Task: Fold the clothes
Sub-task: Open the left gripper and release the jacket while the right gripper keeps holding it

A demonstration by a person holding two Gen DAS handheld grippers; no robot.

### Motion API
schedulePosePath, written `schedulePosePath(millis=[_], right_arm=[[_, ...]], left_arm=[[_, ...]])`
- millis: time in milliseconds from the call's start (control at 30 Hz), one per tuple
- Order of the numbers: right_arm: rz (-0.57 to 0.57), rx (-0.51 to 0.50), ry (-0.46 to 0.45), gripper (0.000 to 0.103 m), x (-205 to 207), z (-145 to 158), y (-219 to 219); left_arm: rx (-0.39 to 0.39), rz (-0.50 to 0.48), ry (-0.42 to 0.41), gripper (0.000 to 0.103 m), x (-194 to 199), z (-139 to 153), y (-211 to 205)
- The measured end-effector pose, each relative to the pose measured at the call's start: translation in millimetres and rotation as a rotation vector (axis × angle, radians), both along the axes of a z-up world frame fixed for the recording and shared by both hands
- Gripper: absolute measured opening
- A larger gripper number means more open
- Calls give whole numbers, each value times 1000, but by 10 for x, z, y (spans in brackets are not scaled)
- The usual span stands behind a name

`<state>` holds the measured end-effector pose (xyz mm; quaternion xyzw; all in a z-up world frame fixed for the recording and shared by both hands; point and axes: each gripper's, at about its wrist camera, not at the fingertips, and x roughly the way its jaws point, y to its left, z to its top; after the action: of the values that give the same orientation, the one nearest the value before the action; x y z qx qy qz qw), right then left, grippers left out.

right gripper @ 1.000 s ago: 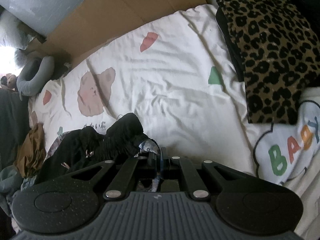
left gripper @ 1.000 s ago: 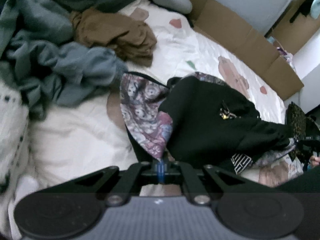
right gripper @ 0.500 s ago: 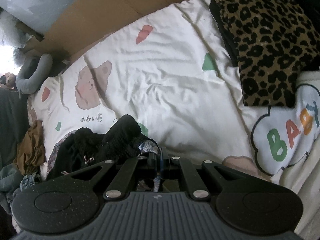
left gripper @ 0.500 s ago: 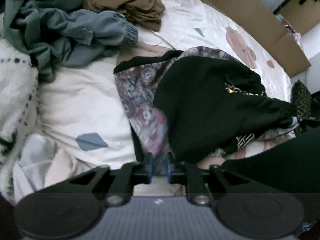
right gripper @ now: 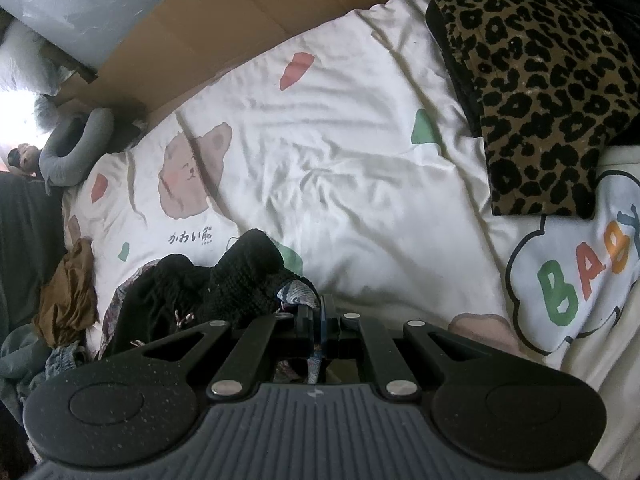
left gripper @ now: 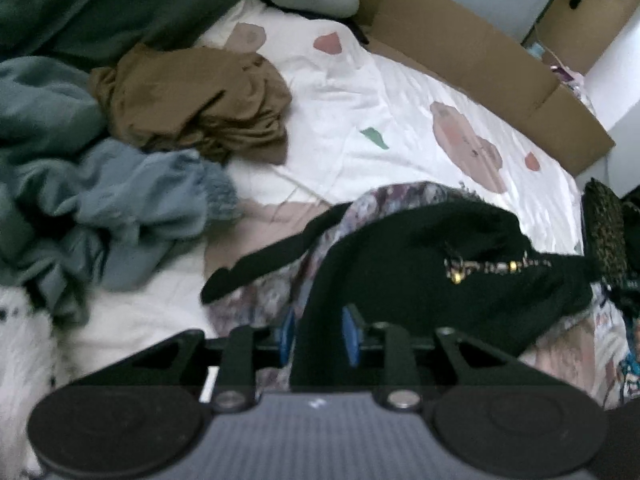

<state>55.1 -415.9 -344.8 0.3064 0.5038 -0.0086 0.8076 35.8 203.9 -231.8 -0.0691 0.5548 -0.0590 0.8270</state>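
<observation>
Black knit garment (left gripper: 420, 280) is the one being worked on, lying in a heap on the bed (left gripper: 360, 112), on top of a printed, purplish piece of fabric (left gripper: 264, 300) that sticks out underneath it. Can't tell if that's a lining or a separate item.

Left tool (left gripper: 318, 336) is right at the near edge of the heap. Its jaws are opening, with dark cloth sitting in the gap between the blue pads (left gripper: 287, 334), but they don't look like they're pressing on it. Right tool (right gripper: 320, 320) is clamped down on a thin bit of the printed fabric at the other end of the heap.

So the garment basically runs between the two tools, long axis going from one to the other. From the left tool it spreads away and to the right; from the right tool it bunches off to the left. My guess is the left hand needs a fresh hold on an edge before any fold works, since the right is pinning its end.

Brown top (left gripper: 192, 100) and blue-grey clothes (left gripper: 132, 208) are piled off to the left, well apart. Leopard-print piece (right gripper: 540, 92) sits beyond the right tool.
</observation>
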Motion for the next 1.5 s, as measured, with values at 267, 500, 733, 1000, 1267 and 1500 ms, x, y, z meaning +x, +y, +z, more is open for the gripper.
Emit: schedulePosePath(millis=[267,500,733,1000,1267,1500], right_arm=[[35,-23,-7,1,32,16,34],[73,-31,-6,1,58,26,45],[110,-42,6,1,105,-20,41],[160,-73,45,1,173,-52,79],[176,-93,63,1,218,-111,130],[156,-83,65,1,200,-157,96]], left_arm=[[6,-132,-34,28,687,-219,-399],[13,-229,-59,28,1276,-387,-707],[-39,-323,-174,27,1938,-449,-1174],[-85,-421,-192,26,2284,-726,-1570],[-86,-489,-149,26,2440,-1127,-1871],[-53,-591,-101,26,2338,-1491,-2194]])
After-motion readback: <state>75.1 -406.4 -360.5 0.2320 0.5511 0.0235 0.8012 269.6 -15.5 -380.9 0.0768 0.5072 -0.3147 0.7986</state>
